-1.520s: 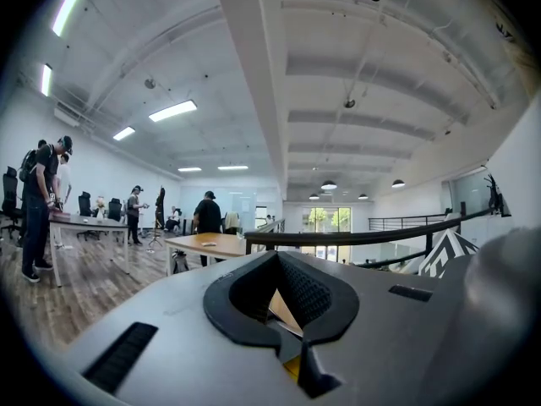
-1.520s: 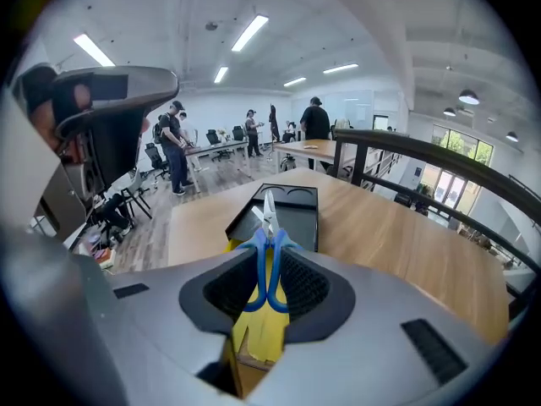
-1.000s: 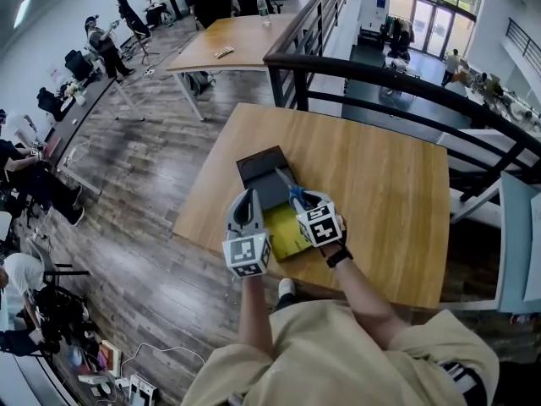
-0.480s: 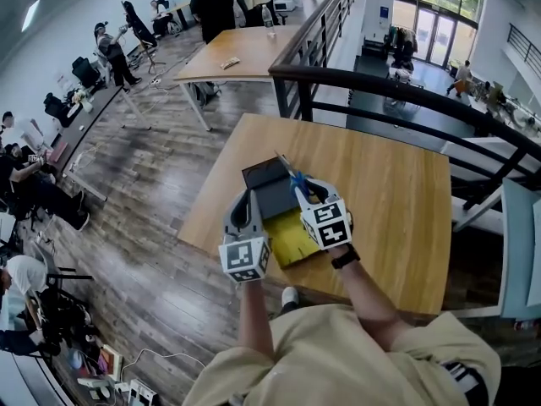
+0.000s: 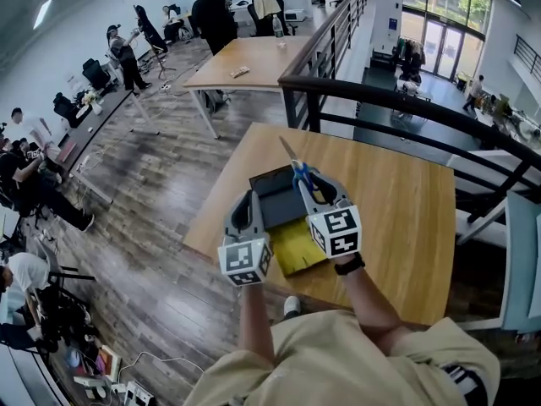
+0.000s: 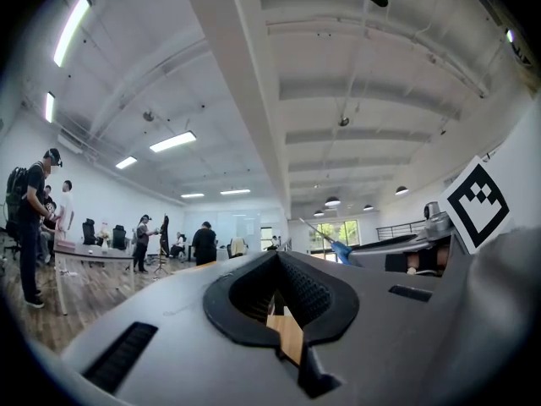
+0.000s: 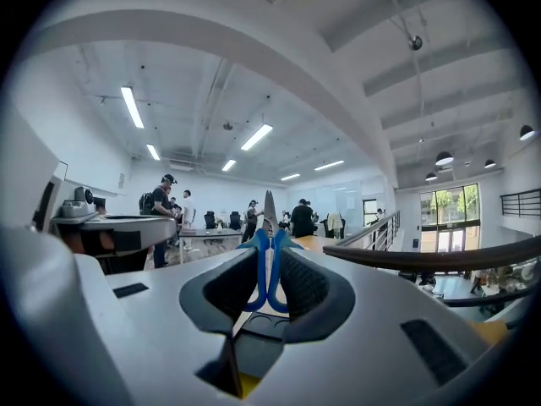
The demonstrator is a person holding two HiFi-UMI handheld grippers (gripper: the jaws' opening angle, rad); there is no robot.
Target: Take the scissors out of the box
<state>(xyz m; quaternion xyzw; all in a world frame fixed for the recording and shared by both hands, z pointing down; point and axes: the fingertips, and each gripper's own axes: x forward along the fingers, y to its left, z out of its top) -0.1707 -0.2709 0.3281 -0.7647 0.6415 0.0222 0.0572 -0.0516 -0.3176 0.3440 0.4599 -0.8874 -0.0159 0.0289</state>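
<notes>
Two claws work over the bench [image 5: 397, 201]: the right claw [image 5: 306, 184] clamps the blue handles of the scissors [image 5: 296, 169], held above the open box [image 5: 279, 205] and seemingly clear of it, blades pointing away from the holder. The left claw [image 5: 246, 203], narrowly parted and empty, hangs beside the box's left wall.

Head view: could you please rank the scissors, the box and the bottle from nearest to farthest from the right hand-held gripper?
1. Scissors, clamped in the right hand-held gripper.
2. Box, just left of it on the near table.
3. Bottle, far off on the other table, top of the view.
</notes>
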